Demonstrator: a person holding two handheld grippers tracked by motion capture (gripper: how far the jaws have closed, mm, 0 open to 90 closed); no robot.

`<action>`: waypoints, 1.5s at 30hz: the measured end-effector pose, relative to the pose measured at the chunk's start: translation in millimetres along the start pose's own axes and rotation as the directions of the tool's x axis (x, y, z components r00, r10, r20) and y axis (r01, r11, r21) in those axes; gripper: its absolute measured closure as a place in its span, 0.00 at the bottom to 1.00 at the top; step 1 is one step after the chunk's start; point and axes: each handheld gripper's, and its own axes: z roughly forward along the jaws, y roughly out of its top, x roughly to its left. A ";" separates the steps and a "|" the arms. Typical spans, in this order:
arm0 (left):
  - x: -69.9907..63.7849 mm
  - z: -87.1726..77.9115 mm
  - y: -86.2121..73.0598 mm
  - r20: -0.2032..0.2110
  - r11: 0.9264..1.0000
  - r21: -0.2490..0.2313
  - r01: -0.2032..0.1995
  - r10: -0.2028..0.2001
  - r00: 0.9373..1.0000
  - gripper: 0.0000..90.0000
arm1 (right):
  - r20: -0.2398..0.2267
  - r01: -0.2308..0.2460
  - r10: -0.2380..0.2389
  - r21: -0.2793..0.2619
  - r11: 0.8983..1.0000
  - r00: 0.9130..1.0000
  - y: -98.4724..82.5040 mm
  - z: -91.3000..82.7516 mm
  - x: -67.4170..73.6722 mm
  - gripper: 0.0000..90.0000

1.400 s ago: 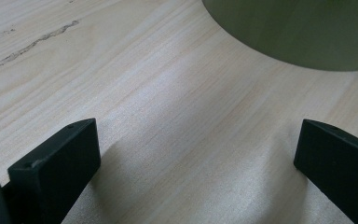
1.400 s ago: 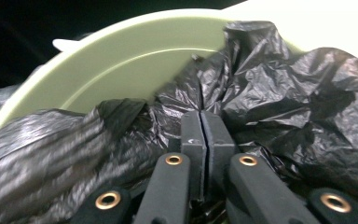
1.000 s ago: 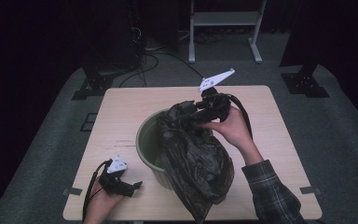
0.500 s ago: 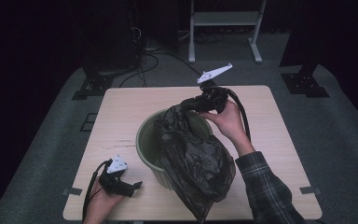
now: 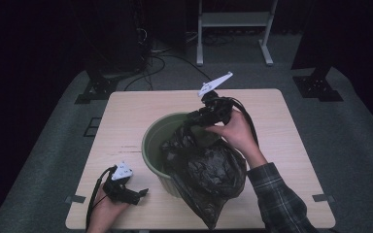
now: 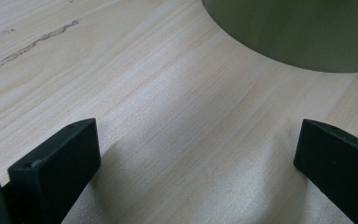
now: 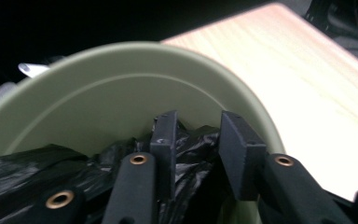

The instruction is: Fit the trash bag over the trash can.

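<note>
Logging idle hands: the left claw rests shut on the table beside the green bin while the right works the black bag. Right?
Not quite: the left claw is open. The left gripper view shows its jaws wide apart over bare table, near the green bin. The right claw does work the black bag.

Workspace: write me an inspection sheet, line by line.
Surface: light wooden table, a dark scuff left of the bin.
Job's things: green bin; black plastic bag draped over its near-right rim.
Clutter: nothing seen.
Grippers: left gripper open, resting on the table; right gripper at the bin's far rim, bag between its jaws, grip unclear.
Cables: one trails from each gripper; more lie on the floor behind.
Surroundings: grey carpet, dark stands, white frame.
</note>
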 end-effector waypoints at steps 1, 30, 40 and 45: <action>0.0 0.0 0.1 0.000 1.000 0.000 -0.001 0.001 1.000 0.00 | -0.001 -0.003 0.003 -0.021 1.000 1.000 -1.7 -6.3 0.2 0.70; -0.3 -0.1 -0.1 -0.002 1.000 0.000 0.002 -0.002 1.000 0.00 | 0.051 -0.082 0.091 -0.161 0.984 0.995 -134.4 -130.2 41.7 0.56; -0.3 -0.1 -0.1 -0.003 1.000 0.000 0.002 -0.002 1.000 0.00 | 0.051 -0.137 0.145 -0.134 0.981 0.988 -185.1 -123.0 47.3 0.52; -0.4 -0.1 -0.2 -0.003 1.000 0.000 0.003 -0.003 1.000 0.00 | 0.049 -0.126 0.134 -0.145 0.981 0.990 -186.1 -120.0 52.3 0.48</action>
